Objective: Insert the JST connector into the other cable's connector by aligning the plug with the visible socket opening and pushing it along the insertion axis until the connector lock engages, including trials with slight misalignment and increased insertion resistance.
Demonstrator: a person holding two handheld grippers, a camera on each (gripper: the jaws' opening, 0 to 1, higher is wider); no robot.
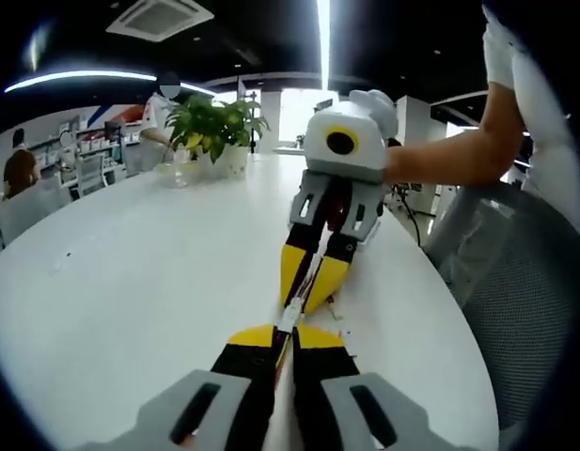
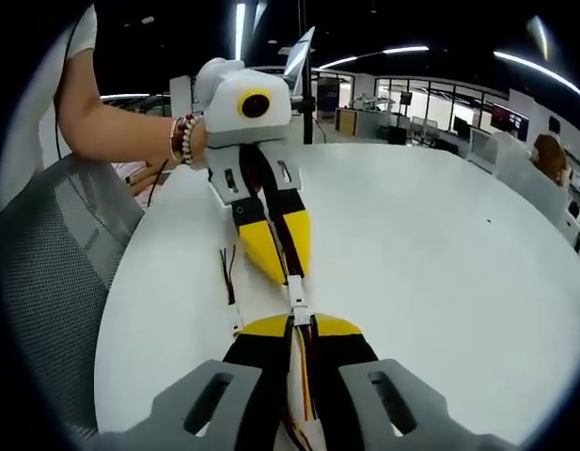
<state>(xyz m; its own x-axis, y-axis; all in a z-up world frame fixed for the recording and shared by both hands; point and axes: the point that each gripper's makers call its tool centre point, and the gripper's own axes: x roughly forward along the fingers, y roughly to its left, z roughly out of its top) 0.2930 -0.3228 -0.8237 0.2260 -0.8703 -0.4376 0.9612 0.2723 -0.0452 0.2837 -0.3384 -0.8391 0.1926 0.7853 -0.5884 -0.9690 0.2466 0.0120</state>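
Observation:
In the left gripper view my left gripper (image 1: 285,331) is shut on a thin cable, with a small white JST connector (image 1: 290,315) at its yellow tips. My right gripper (image 1: 305,299) comes in from above, shut on the other cable's connector, tip to tip with the left. The right gripper view holds the same meeting: my right gripper (image 2: 297,325) is shut on red and yellow wires, and the white connector pair (image 2: 297,303) bridges to the left gripper (image 2: 288,272). Whether the two connector halves are fully seated I cannot tell.
The work sits near the edge of a large white table (image 1: 130,263). A spare wired cable (image 2: 229,268) lies beside the grippers. A potted plant (image 1: 210,127) stands at the far end. A grey mesh chair (image 2: 54,263) is by the table edge.

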